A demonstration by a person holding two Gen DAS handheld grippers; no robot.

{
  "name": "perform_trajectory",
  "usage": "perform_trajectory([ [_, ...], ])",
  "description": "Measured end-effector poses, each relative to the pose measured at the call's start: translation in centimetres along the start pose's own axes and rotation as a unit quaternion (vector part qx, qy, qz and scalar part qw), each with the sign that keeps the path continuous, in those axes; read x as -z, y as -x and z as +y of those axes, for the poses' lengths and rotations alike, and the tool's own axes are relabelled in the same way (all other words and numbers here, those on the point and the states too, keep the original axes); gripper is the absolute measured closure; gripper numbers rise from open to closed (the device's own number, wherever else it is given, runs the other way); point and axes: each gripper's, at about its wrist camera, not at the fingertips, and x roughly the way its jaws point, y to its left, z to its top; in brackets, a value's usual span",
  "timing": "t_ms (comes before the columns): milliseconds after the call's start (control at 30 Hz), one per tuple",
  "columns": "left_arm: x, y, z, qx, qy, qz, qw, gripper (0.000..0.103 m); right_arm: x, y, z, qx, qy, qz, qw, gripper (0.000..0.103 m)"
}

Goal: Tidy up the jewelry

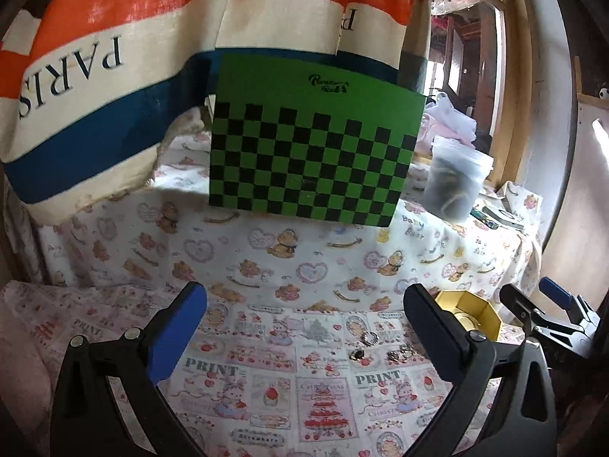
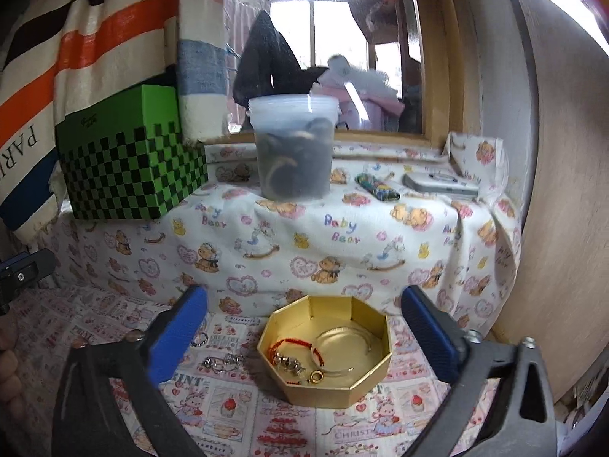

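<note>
We see a surface [image 2: 236, 411] under printed cloth, stepping up to a ledge [image 2: 380, 228] bearing a green checkered box [image 2: 129, 179] and plastic tub [image 2: 293, 152]. Both our left hand-held gripper [image 1: 304, 327] and right hand-held gripper [image 2: 304, 327] stand released and empty. The gold box [image 2: 327, 384], holding bracelets, sits between the right fingers, with loose rings [image 2: 222, 361] just left of it.

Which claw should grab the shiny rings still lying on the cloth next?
Probably the left gripper. Its open fingers already frame the loose rings lying ahead of it. The right gripper, also open, points at the gold box, with those rings off to its left side.
</note>
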Motion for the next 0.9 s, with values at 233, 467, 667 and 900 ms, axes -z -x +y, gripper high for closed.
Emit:
perform_trajectory([
  [233,0.1,-0.3,-0.1,-0.013,-0.006,0.002,0.9999,0.0,0.0,0.8,0.7,0.003,0.005,-0.007,1.0,0.0],
  [467,0.4,0.1,-0.5,-0.024,-0.01,-0.031,0.9992,0.001,-0.1,2.7,2.0,-0.03,0.002,-0.028,0.999,0.004],
  [667,0.4,-0.5,-0.3,-0.021,-0.001,-0.015,0.9997,0.006,0.9,0.0,3.4,-0.144,-0.012,0.09,0.985,0.065],
  [900,1.6,-3.1,-1.2,-0.033,-0.034,0.027,0.9985,0.039,3.0,-4.9,6.3,-0.175,-0.016,0.21,0.962,0.067],
])
